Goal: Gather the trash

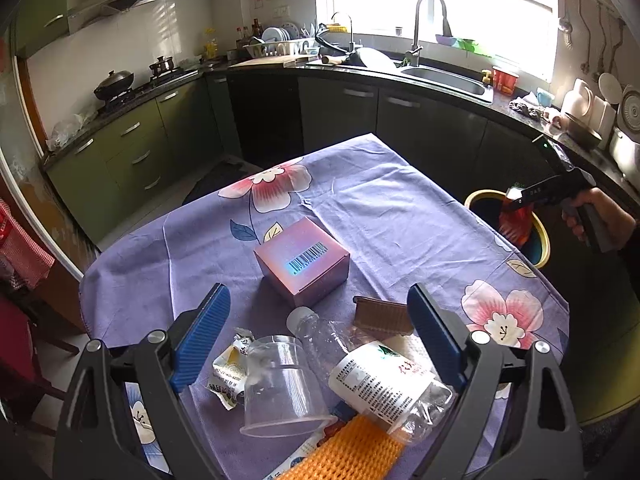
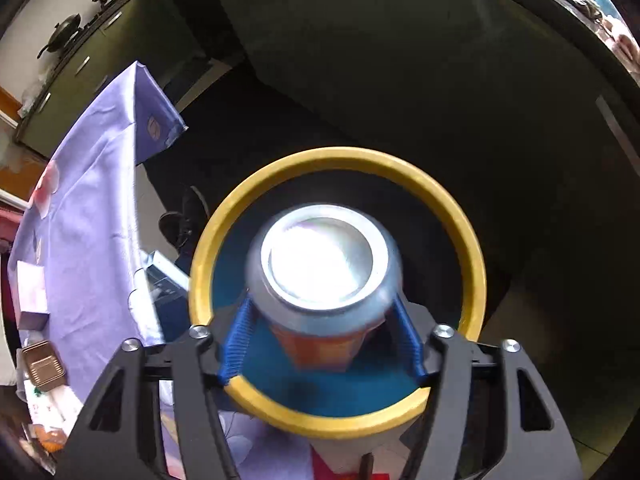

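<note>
1. The left claw [image 1: 318, 336] hangs over the near part of the tabletop [image 1: 400, 200], its jaws spread wide and gripping nothing.
2. Between and below its blue pads [image 1: 200, 336] lie a clear cup [image 1: 280, 388] on its side, a clear bottle [image 1: 368, 376] on its side, a torn wrapper [image 1: 228, 376] and an orange foam net [image 1: 360, 452].
3. A pink box [image 1: 302, 266] stands further back on the purple cloth [image 1: 160, 264]; a brown comb [image 1: 382, 316] lies near the bottle cap.
4. The right claw [image 2: 320, 340] points down over the yellow-rimmed bin [image 2: 340, 156] beside the tabletop.
5. A blurred can [image 2: 324, 264] sits between its partly open jaws, above the bin mouth. The pads appear clear of the can's sides; contact cannot be confirmed.
</note>
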`<act>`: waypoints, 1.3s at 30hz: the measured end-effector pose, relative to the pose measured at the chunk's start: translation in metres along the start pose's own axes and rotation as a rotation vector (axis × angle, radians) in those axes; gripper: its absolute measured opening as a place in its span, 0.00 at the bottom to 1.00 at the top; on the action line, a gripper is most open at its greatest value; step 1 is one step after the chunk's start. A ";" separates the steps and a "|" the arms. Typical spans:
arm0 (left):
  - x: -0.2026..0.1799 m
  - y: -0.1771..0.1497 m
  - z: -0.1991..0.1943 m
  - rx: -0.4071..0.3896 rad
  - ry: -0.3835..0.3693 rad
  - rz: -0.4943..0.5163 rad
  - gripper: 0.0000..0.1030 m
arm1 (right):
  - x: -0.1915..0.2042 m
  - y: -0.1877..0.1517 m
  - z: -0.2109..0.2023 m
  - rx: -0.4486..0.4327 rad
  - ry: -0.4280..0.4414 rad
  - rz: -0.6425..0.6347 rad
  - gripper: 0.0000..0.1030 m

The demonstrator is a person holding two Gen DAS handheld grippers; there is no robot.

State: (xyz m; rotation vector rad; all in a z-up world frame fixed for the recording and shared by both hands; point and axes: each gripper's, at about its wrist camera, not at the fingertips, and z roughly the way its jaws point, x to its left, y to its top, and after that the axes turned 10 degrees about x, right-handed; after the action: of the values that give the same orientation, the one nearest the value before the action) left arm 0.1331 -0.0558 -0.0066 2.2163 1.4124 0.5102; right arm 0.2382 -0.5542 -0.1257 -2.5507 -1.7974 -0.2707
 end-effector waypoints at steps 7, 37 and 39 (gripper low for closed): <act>-0.001 0.007 0.011 0.026 0.008 0.009 0.85 | -0.002 -0.025 -0.029 -0.052 0.067 -0.030 0.61; 0.027 0.071 0.159 0.452 0.133 -0.564 0.90 | 0.042 -0.046 -0.004 -0.005 0.170 -0.174 0.65; 0.024 0.070 0.167 0.474 0.136 -0.575 0.90 | 0.038 -0.045 0.000 0.000 0.175 -0.171 0.65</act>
State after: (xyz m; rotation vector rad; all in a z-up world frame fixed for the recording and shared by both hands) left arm 0.2839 -0.0896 -0.1035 1.9708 2.3253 0.1298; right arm 0.2083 -0.5030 -0.1242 -2.2931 -1.9482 -0.4801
